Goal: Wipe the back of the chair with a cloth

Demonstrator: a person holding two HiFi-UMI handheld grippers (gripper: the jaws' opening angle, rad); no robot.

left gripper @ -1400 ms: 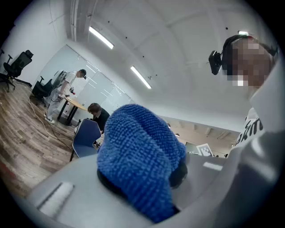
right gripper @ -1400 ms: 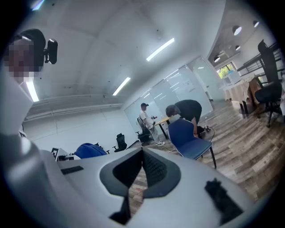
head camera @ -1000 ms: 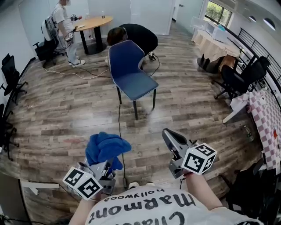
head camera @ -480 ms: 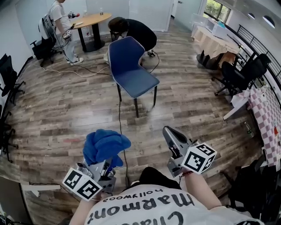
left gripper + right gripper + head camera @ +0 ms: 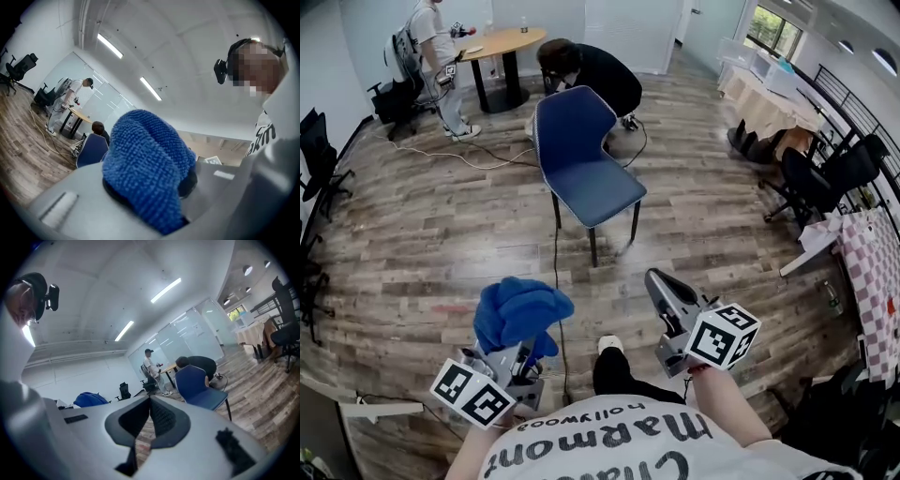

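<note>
The blue chair [image 5: 586,161] stands on the wooden floor ahead of me, its seat turned toward me and its backrest [image 5: 570,120] on the far side. My left gripper [image 5: 523,345] is low at the left and is shut on a bunched blue cloth [image 5: 521,313], which hides its fingertips. In the left gripper view the cloth [image 5: 145,164] fills the middle, with the chair [image 5: 92,149] small behind it. My right gripper [image 5: 664,292] is low at the right, shut, with nothing in it. The right gripper view shows its closed jaws and the chair [image 5: 199,385] well beyond them.
A person in black [image 5: 595,77] crouches right behind the chair. Another person [image 5: 431,47] stands by a round wooden table [image 5: 499,42] at the far left. A cable [image 5: 555,253] runs along the floor to the chair. Black office chairs [image 5: 825,169] and a checkered table [image 5: 874,267] stand at the right.
I have stepped toward the chair; a shoe now shows between the grippers. Both grippers keep their places in view, the left still clamped on the cloth.
</note>
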